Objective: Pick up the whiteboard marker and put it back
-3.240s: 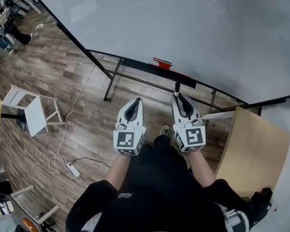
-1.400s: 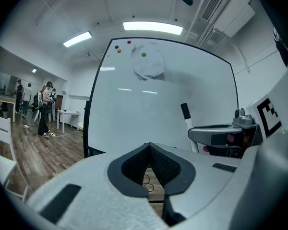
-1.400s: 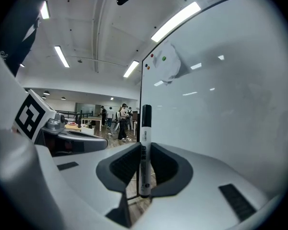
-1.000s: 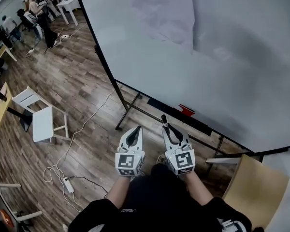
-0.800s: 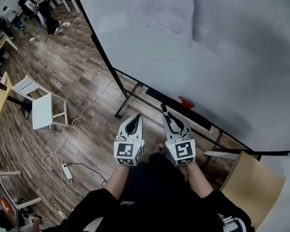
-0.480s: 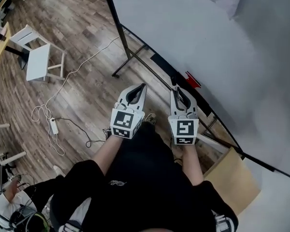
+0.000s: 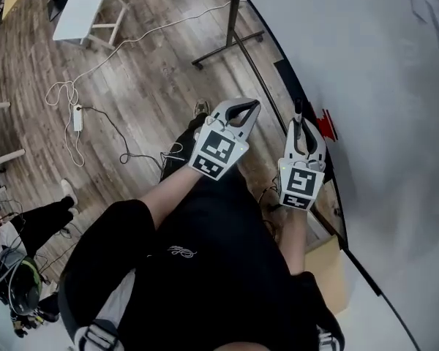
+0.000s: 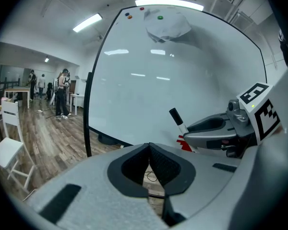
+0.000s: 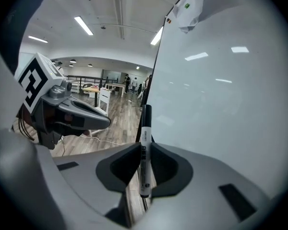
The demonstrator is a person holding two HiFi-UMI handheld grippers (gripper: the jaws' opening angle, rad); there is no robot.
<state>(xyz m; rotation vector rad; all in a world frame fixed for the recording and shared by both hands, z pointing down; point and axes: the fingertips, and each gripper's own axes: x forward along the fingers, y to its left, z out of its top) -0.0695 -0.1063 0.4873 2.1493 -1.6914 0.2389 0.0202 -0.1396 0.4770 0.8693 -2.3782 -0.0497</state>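
The whiteboard marker, white with a black cap, stands upright between the pads of my right gripper, which is shut on it. In the head view the marker's cap sticks out of the right gripper, close to the whiteboard's lower edge and to a red thing on its ledge. My left gripper hangs to the left of it, jaws together and empty. In the left gripper view those jaws are shut, and the marker and the red thing show beyond them.
The whiteboard's stand foot rests on the wood floor. A white stool and a cable with a power strip lie to the left. A light wooden cabinet stands below the board. People stand far back.
Both grippers have sunk and now sit nearer the board's lower edge. The head view has swung, so the board lies at the right. The marker stays in the right gripper.
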